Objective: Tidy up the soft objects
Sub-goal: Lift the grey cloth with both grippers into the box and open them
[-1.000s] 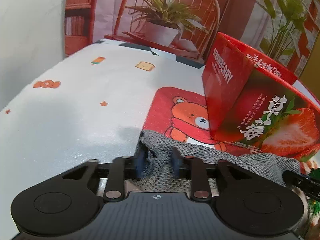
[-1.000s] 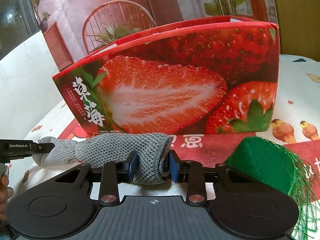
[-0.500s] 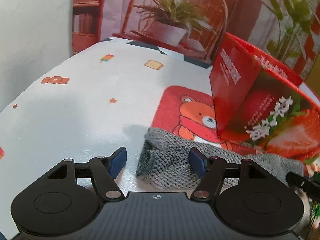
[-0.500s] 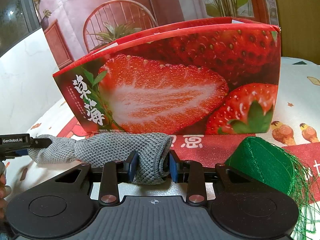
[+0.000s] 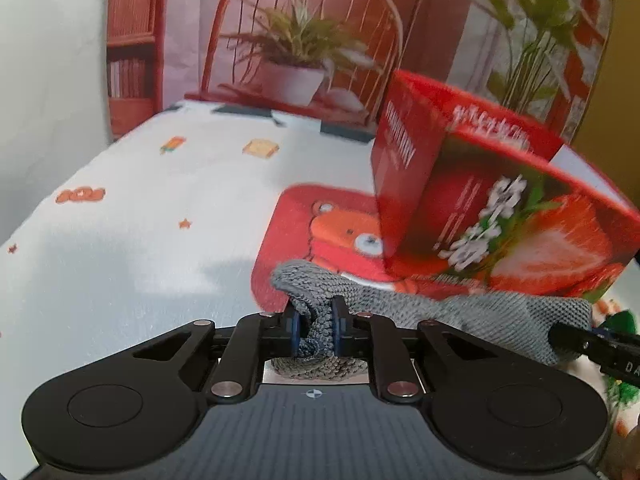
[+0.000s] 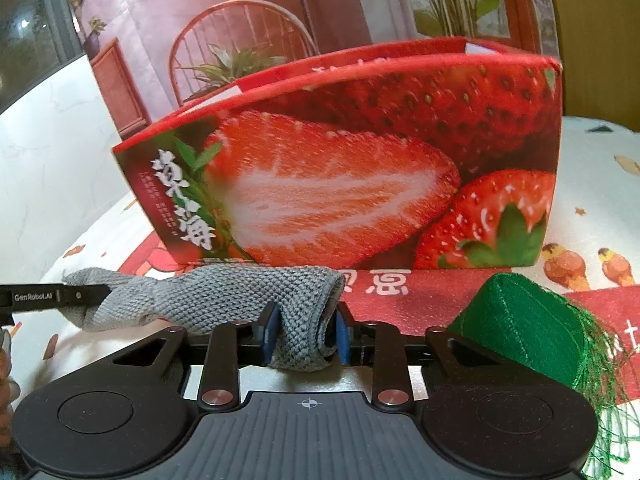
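Observation:
A grey knitted cloth (image 5: 480,316) stretches between my two grippers, just in front of the red strawberry box (image 5: 480,200). My left gripper (image 5: 316,326) is shut on the cloth's bunched left end. In the right wrist view the same grey cloth (image 6: 224,292) runs leftward to the left gripper's finger (image 6: 56,296). My right gripper (image 6: 306,332) has the cloth's folded right end between its pads, and its jaws are closing tighter on it. A green tasselled cloth (image 6: 520,332) lies at the right of the strawberry box (image 6: 340,180).
The box stands on a red bear mat (image 5: 320,232) over a white patterned tablecloth (image 5: 140,220). A printed backdrop with a chair and plants hangs behind the table. A hand (image 6: 4,360) shows at the left edge.
The left gripper let go, opened wide around the cloth's left end, then shut on a bunched fold of it. The right gripper stayed in place, squeezing its end a little tighter.

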`<state>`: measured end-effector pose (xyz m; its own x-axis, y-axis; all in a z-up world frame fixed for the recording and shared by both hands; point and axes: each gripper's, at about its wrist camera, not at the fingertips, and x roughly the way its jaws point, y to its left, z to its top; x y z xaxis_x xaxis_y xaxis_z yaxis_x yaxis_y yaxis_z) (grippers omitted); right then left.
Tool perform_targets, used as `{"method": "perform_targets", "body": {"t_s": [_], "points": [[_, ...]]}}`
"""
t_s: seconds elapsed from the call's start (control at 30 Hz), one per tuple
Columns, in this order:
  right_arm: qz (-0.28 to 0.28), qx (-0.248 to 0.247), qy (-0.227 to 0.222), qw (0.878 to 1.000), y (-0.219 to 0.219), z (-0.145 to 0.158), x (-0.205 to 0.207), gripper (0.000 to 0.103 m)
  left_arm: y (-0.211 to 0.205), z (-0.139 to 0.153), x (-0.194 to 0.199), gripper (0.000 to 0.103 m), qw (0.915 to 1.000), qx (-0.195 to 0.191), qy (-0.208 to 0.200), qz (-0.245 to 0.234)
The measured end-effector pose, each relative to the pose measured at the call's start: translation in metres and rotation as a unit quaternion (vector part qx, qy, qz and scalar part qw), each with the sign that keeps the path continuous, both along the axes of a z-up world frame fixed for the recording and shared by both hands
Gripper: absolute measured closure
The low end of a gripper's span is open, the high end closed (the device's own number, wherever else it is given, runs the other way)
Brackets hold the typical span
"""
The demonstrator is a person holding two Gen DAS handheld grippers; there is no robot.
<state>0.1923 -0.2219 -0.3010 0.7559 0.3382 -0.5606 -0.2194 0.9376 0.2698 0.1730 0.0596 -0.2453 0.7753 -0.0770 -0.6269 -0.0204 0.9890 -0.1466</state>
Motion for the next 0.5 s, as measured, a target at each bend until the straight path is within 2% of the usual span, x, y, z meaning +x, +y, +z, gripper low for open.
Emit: {"method": "perform_targets", "body": {"t_s": [0.13,0.3,0.4,0.5], "points": [[0.007,0.009,-0.039,0.999,-0.006,0.02,-0.015,0.082,-0.001,0.024,-0.011,0.087,0.999,-0.019,-0.039,-0.007],[0.005,0.023,-0.112,0.993,-0.018,0.062,-0.031,0.082,-0.009,0.066,-0.021,0.087,0.9946,-0.03,-0.097,-0.022],[0.001,0.031,-0.148,0.988,-0.028,0.089,-0.033,0.082,-0.017,0.094,-0.019,0.087,0.99,-0.03,-0.134,-0.032],[-0.007,0.029,-0.17,0.985,-0.037,0.112,-0.026,0.082,-0.031,0.114,-0.008,0.087,0.9865,-0.02,-0.155,-0.048]]}}
